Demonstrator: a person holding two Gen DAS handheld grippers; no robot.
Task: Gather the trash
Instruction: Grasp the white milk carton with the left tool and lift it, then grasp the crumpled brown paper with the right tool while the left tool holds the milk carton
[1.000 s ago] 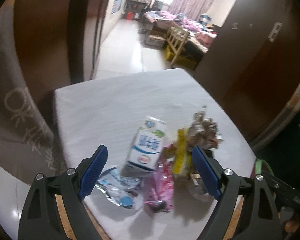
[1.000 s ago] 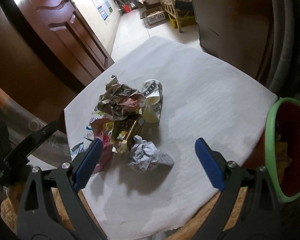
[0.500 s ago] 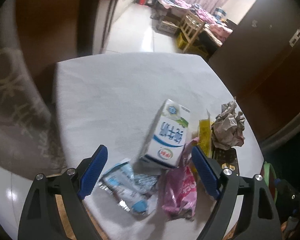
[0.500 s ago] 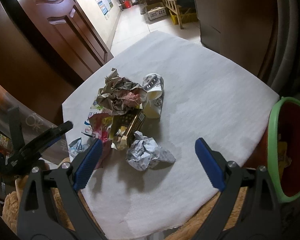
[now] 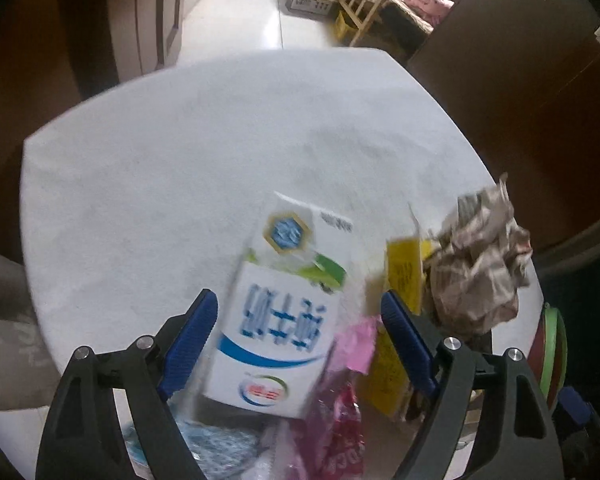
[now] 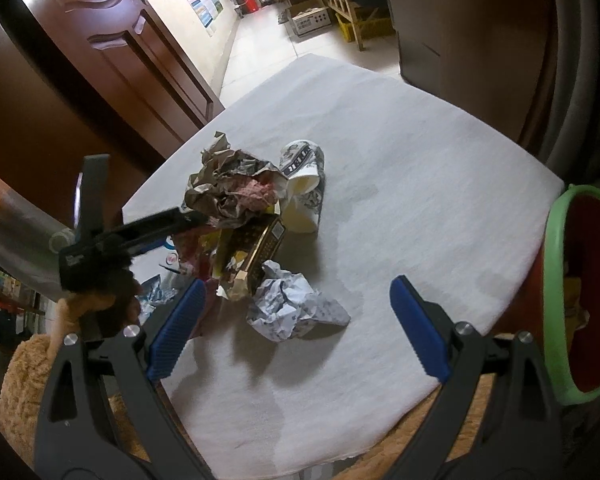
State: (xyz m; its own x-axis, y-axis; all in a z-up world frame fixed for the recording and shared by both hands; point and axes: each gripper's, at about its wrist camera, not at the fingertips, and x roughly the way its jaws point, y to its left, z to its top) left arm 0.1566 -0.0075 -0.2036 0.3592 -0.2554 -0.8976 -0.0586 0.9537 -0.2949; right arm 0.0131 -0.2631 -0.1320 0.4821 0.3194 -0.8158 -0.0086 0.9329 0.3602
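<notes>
A white milk carton [image 5: 284, 320] with blue print lies on the white tablecloth [image 5: 160, 168]. My left gripper [image 5: 296, 298] is open and straddles it, with both blue pads clear of its sides. A pink wrapper [image 5: 340, 408], a yellow box [image 5: 404, 276], crumpled brown paper [image 5: 480, 264] and a blue foil wrapper [image 5: 216, 448] crowd around the carton. My right gripper [image 6: 298, 292] hangs open above a crumpled white paper ball [image 6: 296, 308]. Behind that ball are a dark gold box [image 6: 260, 248], a tipped paper cup [image 6: 304, 188] and the brown paper [image 6: 228, 188].
A red bin with a green rim [image 6: 556, 280] stands off the table's right edge and shows in the left wrist view as a bin rim [image 5: 554, 352]. A hand in a fuzzy tan sleeve [image 6: 24, 364] holds the left tool. Dark wooden doors flank the table.
My left gripper has come down and forward over the trash pile, so the milk carton now fills the space between its jaws. The right gripper has stayed put.
</notes>
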